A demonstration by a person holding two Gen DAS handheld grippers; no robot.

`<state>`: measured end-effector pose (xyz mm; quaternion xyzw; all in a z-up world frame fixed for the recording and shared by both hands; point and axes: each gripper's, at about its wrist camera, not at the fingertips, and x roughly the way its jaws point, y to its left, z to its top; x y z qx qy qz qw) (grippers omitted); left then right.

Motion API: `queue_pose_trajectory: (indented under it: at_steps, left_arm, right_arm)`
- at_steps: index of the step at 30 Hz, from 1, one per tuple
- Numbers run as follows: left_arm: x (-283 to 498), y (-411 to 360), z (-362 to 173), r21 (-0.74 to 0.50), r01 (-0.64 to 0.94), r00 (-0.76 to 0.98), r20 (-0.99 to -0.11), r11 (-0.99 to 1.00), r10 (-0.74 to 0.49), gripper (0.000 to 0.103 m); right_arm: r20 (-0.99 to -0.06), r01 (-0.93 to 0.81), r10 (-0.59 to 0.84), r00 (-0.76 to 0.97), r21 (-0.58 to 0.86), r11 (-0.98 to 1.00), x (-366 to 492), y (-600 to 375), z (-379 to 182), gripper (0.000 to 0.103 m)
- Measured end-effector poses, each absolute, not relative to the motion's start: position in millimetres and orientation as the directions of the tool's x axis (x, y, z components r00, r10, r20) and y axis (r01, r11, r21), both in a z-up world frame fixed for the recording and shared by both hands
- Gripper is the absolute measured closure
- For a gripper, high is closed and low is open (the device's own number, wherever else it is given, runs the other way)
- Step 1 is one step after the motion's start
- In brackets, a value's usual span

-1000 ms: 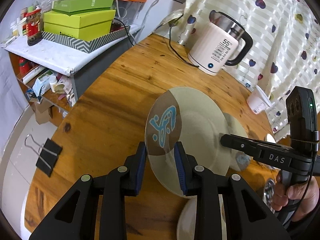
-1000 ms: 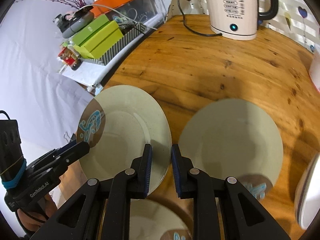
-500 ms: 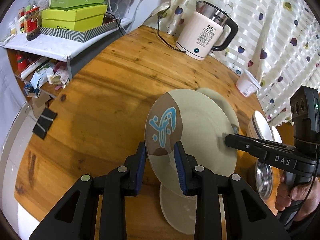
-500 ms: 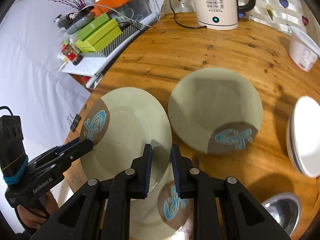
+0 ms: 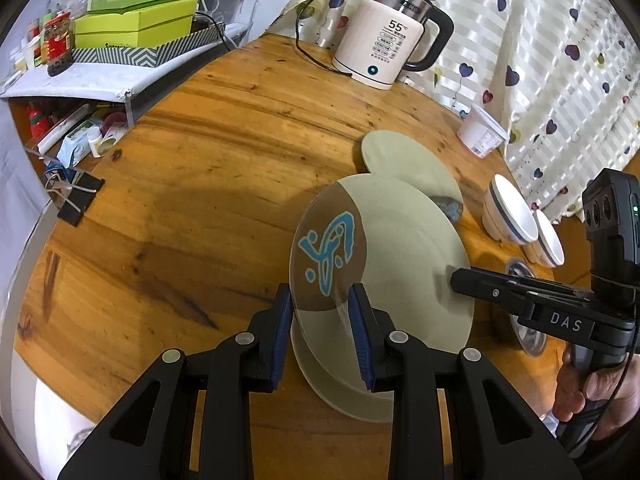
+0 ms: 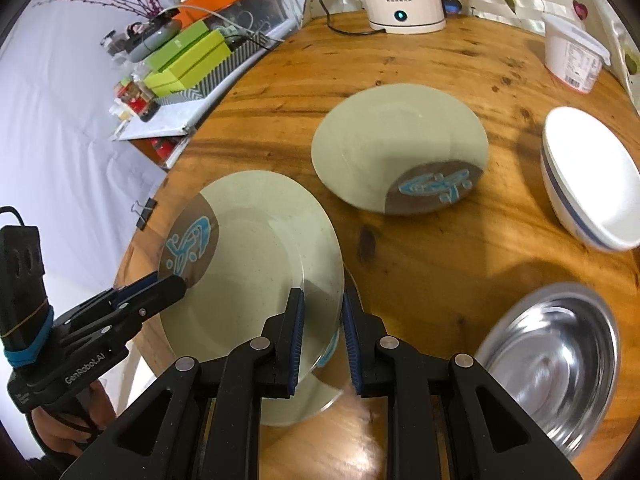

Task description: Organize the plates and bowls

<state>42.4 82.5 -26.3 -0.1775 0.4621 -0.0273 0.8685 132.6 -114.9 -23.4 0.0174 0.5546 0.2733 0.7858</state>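
A pale green plate (image 5: 400, 264) with a brown patch and a blue design hangs tilted just above the wooden table (image 5: 200, 184), held from both sides. My left gripper (image 5: 320, 300) is shut on its rim at the brown patch. On the opposite rim my right gripper (image 6: 322, 300) is shut, and the same plate (image 6: 256, 256) shows in that view. Directly beneath lies a matching plate (image 5: 344, 396), partly hidden. A third such plate (image 6: 400, 152) rests further in on the table.
White bowls (image 6: 588, 176) with a dark band stand at the right, a steel bowl (image 6: 552, 360) nearer. A white kettle (image 5: 384, 48) and a white tub (image 6: 572, 56) stand at the back. The table edge is close on the left; a cluttered shelf (image 5: 80, 76) stands beyond.
Both grippers have carried the plate sideways across the table, off the resting plate and over the one near the edge. The bowls and steel bowl have come into view. Both grips are unchanged.
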Motion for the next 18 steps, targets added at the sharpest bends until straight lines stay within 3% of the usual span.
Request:
queue_pose_trajectory:
  at_steps: [18]
  left_arm:
    - [32.3, 69.8, -38.6, -0.315, -0.115, 0.538, -0.817, 0.942, -0.207, 0.073]
  right_arm:
    - [-0.876, -0.392, 0.425, 0.228, 0.316, 0.864, 120.9, -119.8, -35.9, 0.084]
